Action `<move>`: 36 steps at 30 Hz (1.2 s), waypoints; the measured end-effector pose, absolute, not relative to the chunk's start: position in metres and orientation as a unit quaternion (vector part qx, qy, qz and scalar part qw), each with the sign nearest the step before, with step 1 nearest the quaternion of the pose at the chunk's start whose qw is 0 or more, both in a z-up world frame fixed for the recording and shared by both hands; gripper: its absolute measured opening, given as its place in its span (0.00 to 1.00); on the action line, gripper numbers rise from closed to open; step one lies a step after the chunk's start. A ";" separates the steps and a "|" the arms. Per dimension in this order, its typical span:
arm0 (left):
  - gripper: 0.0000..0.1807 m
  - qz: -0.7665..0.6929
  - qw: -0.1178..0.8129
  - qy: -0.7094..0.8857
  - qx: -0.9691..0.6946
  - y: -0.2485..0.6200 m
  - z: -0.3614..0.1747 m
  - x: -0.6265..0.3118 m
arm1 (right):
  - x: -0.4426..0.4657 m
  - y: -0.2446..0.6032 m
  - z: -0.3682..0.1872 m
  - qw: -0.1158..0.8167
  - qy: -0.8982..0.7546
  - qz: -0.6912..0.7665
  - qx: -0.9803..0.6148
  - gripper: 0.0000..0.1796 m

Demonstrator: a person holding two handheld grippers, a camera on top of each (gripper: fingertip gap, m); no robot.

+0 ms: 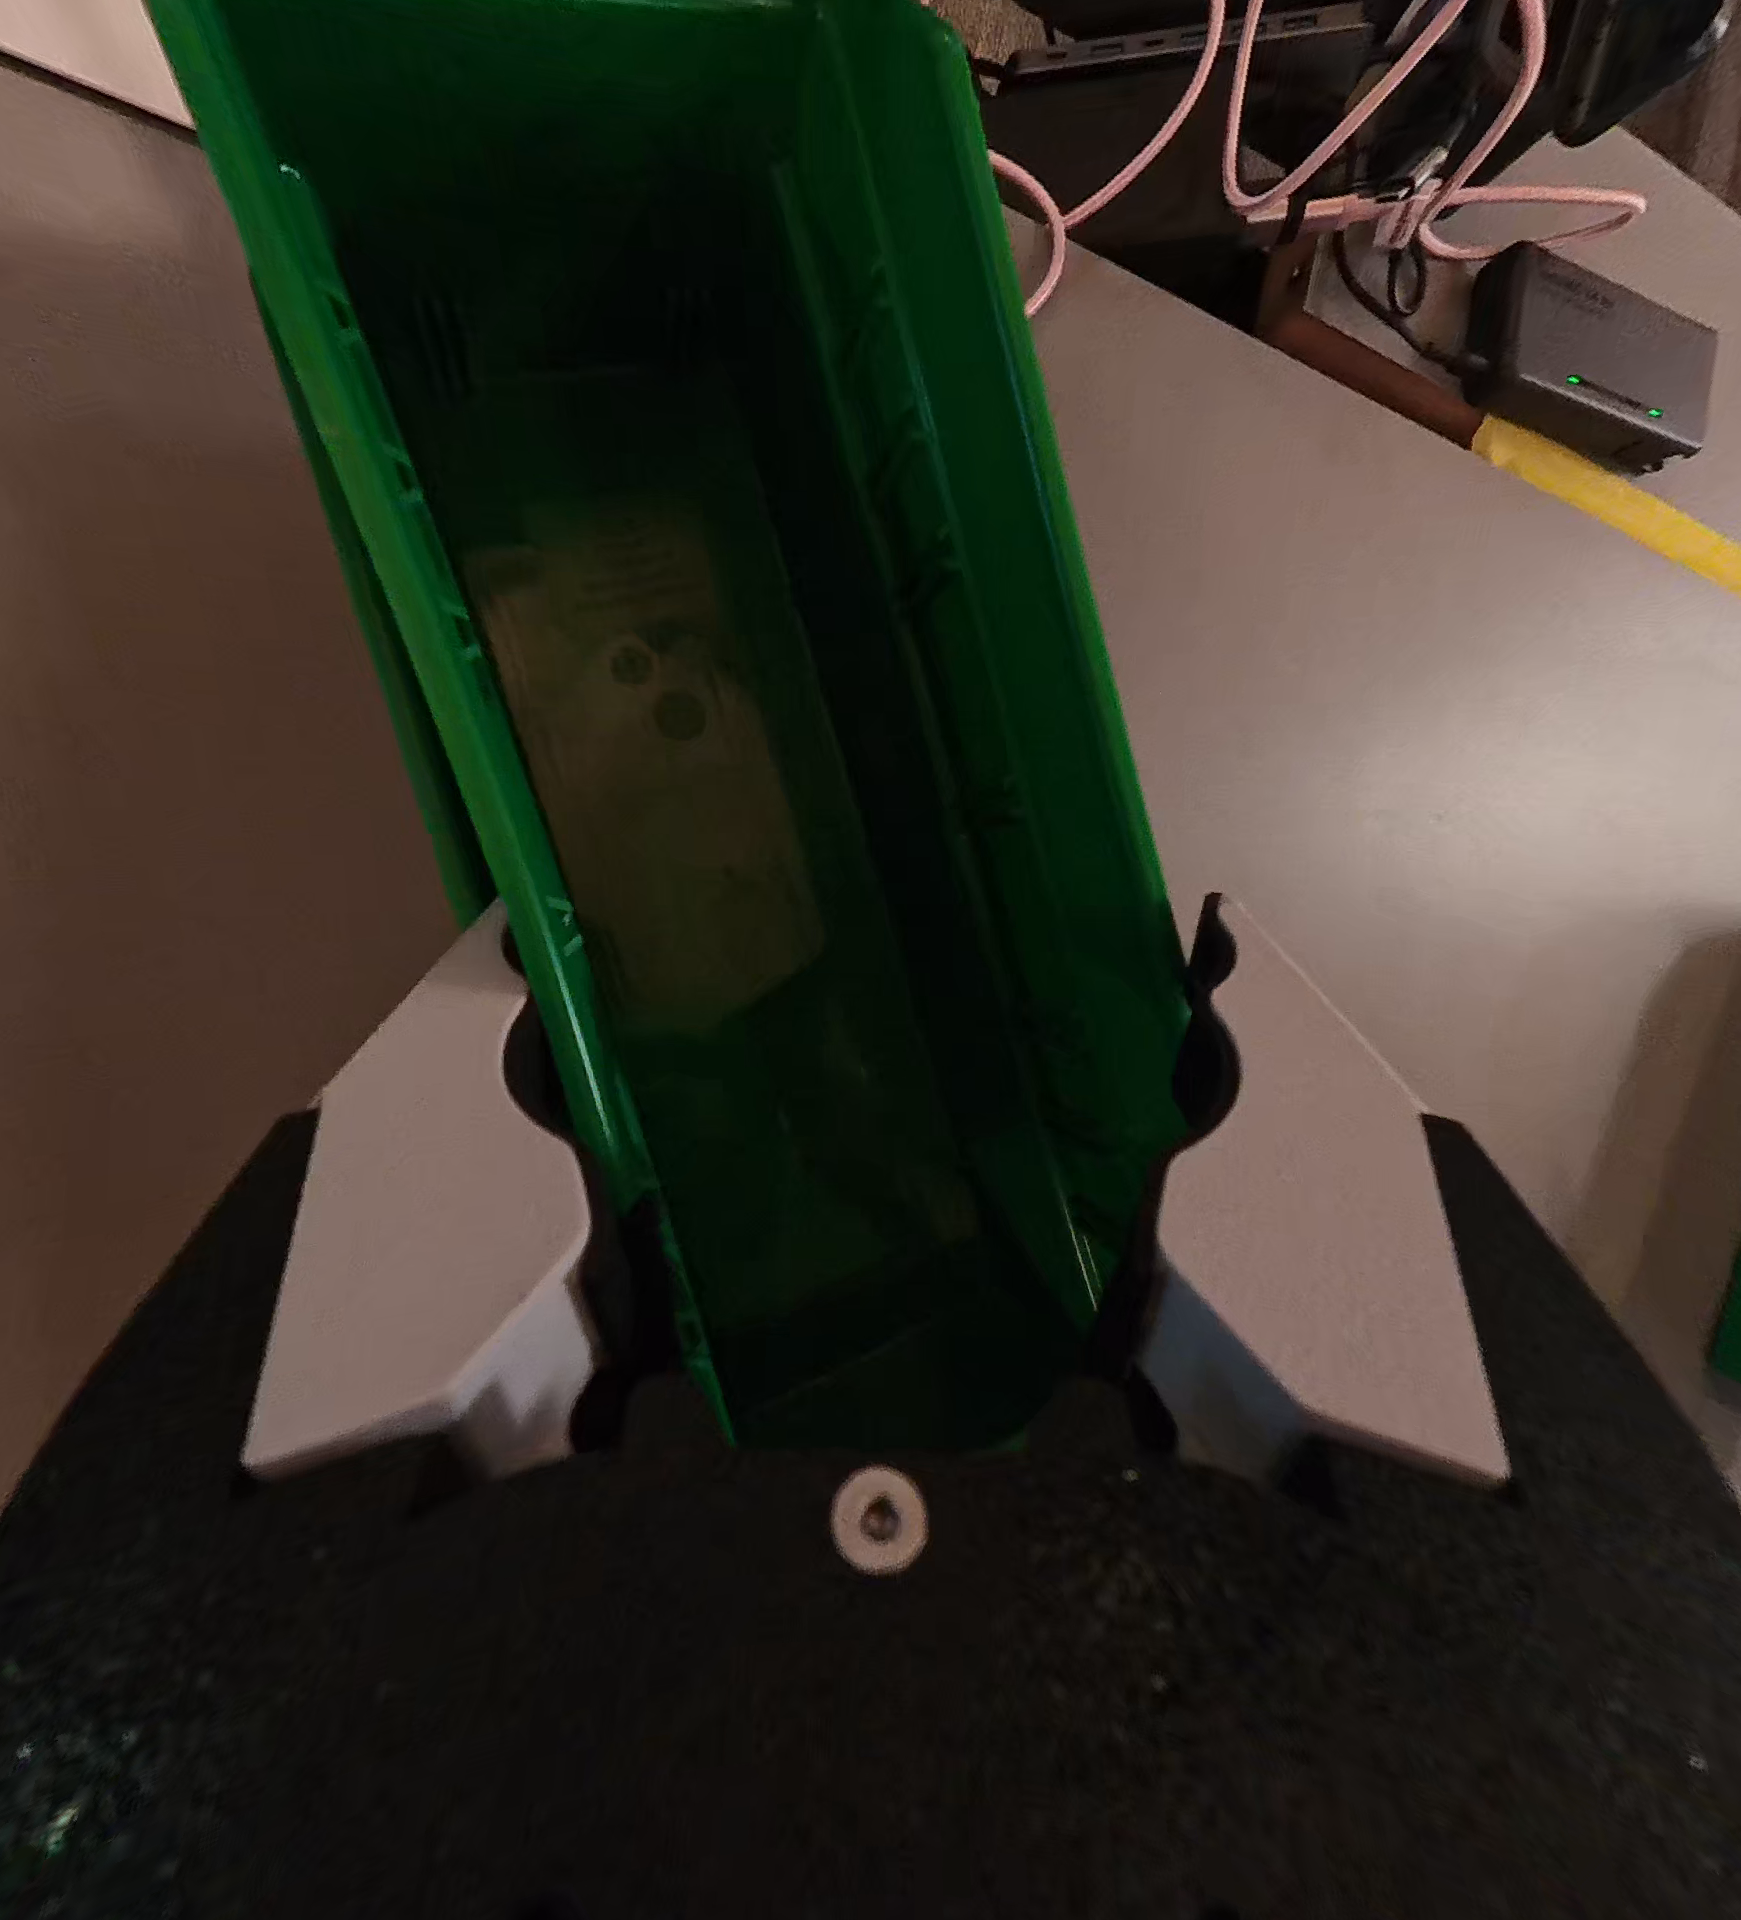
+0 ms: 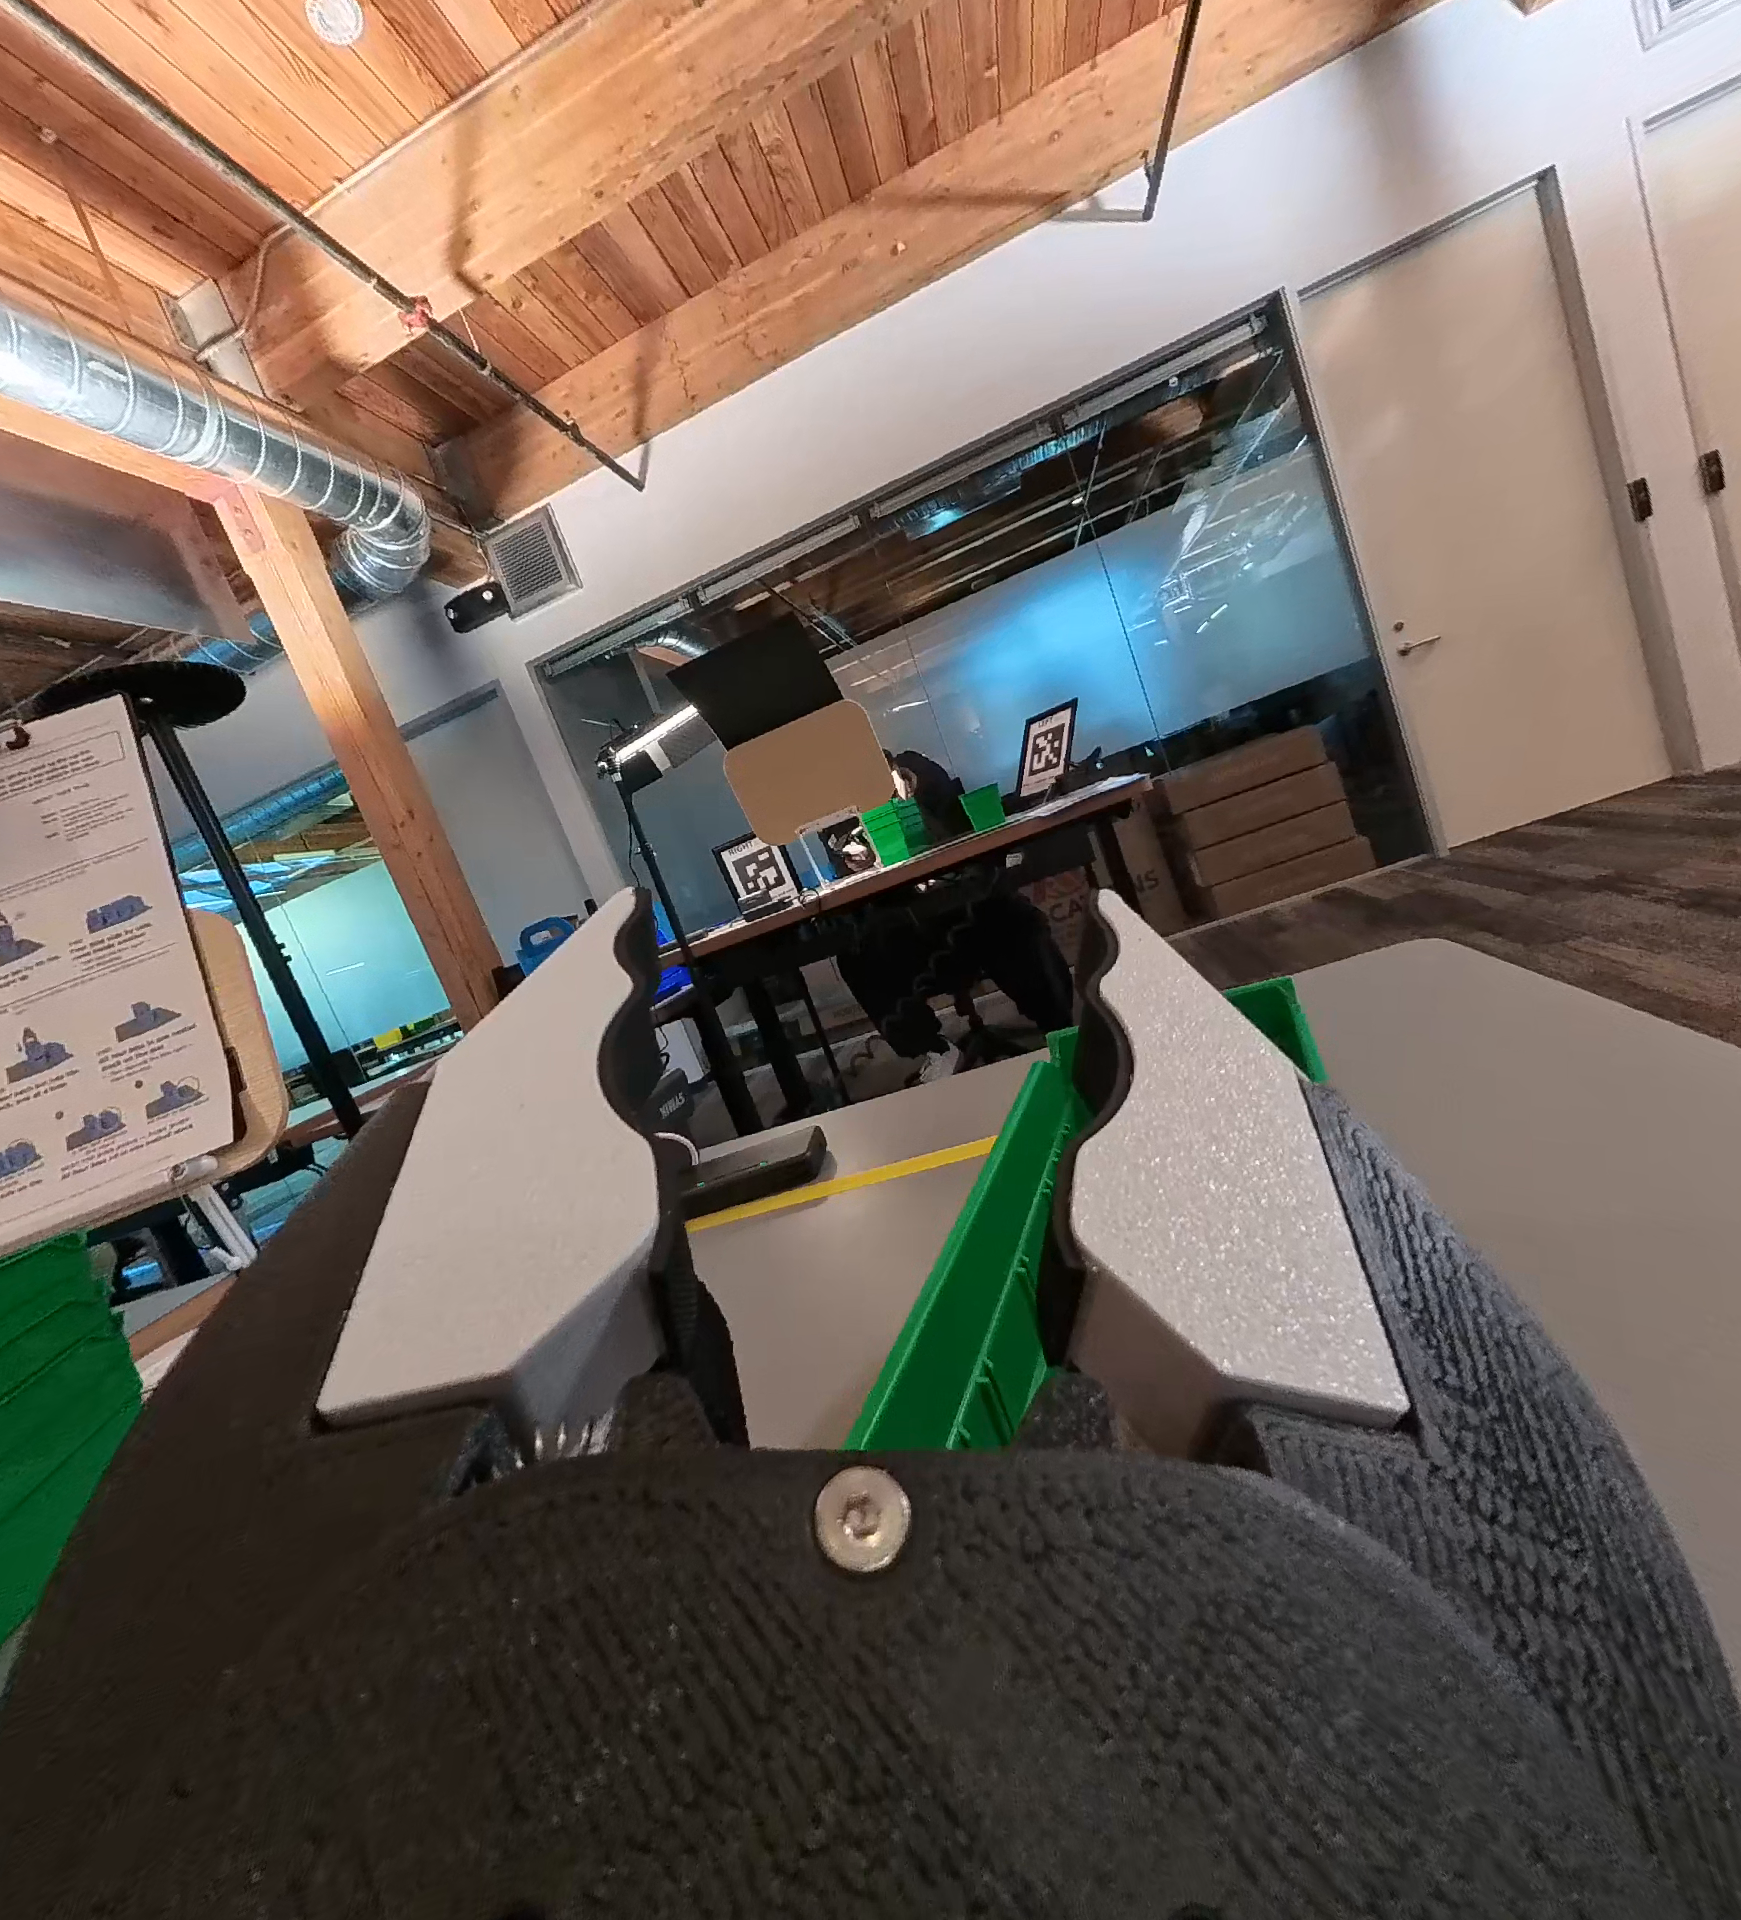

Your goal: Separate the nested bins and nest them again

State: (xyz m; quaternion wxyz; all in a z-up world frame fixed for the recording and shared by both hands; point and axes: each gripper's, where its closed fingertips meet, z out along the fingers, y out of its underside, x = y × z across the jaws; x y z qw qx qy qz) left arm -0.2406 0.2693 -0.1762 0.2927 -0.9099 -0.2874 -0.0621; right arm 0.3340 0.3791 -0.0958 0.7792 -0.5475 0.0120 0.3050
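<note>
Open office under a timber ceiling
Silver duct at ten o'clock; glass-walled room at twelve; grey table at three.

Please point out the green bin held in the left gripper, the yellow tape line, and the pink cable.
green bin (image 1: 700, 665), left wrist view, on its inner floor.
yellow tape line (image 1: 1666, 535), left wrist view, mid-strip on the table.
pink cable (image 1: 1365, 114), left wrist view, on a hanging loop.

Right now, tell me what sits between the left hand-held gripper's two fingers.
The left wrist view shows a long green plastic bin filling the gap of the left hand-held gripper, both fingers against its side walls.
</note>
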 end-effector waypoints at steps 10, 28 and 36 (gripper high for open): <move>0.67 -0.047 0.305 -0.272 -0.912 0.269 -0.181 -0.240 | 0.335 0.381 -0.098 0.775 0.015 0.310 -0.551 0.45; 0.88 -0.016 0.209 -0.202 -0.957 0.253 -0.107 -0.247 | 0.349 0.366 -0.080 0.816 0.016 0.272 -0.510 0.44; 0.85 -0.259 0.279 -0.028 -0.924 0.370 -0.071 -0.017 | 0.415 0.335 -0.047 0.877 0.036 0.131 -0.462 0.44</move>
